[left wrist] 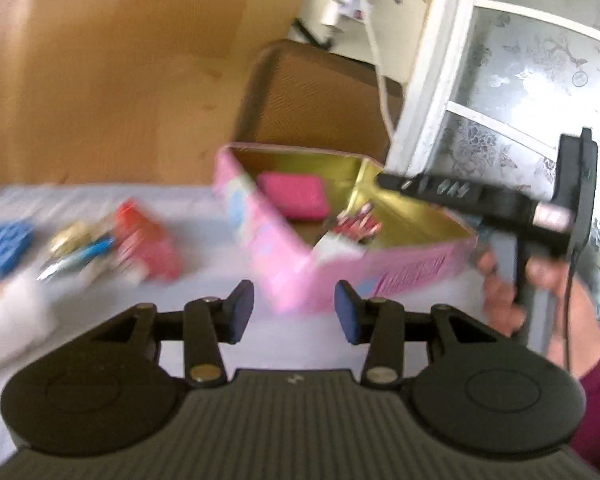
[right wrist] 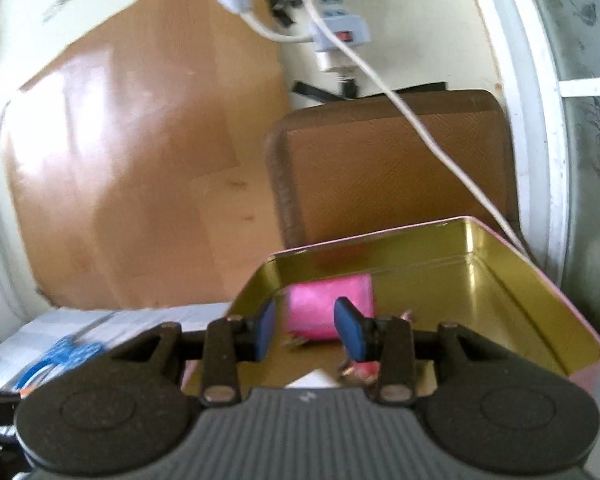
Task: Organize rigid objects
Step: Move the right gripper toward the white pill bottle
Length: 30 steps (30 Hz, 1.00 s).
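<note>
left wrist: left tool point(left wrist: 294, 312) nearest, parted, nothing in it; should swing left to the loose pile, squaring on red box point(left wrist: 146, 240) | tin point(left wrist: 284, 264) on desk point(left wrist: 204, 208), one; loose items perhaps four, blurred || right wrist: right tool point(right wrist: 305, 330) parted, unloaded, over tin point(right wrist: 540, 312); one pink block point(right wrist: 320, 304) inside

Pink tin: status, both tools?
Left tool open, empty, short of pink tin. Right tool open, empty, over tin interior. Pink pouch already inside. Nothing blocking.
</note>
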### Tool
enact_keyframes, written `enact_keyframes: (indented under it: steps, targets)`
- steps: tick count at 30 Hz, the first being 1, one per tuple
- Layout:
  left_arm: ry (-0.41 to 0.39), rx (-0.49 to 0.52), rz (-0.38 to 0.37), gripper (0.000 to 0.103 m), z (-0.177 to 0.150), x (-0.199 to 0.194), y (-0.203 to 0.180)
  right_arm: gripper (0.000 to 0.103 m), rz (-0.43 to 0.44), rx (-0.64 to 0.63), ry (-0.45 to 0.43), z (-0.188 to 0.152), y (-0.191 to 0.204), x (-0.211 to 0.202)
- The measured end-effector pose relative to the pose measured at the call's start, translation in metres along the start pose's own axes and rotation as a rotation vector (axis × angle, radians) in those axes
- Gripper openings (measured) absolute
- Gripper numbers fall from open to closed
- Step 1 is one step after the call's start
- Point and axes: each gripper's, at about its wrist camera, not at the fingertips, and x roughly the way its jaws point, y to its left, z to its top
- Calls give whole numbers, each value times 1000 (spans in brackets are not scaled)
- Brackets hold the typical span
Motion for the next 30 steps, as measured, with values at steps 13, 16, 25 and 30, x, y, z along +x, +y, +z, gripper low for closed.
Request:
enact_keyframes:
  steps: [13, 16, 25, 30]
  targets:
    - [-78, -223, 393, 52, -82, -112, 125, 42, 412, -121, 223, -36, 174, 29]
    - [-94, -248, 440, 59, -84, -118, 139, 54, 483, -59, 285, -39, 206, 62]
    - [-113, -357, 351, 59, -93, -131, 159, 47, 374, -114, 481, -48, 268, 150]
    - [-134, -364, 324, 63, -90, -137, 157, 43, 404, -75, 540, -61, 246, 130]
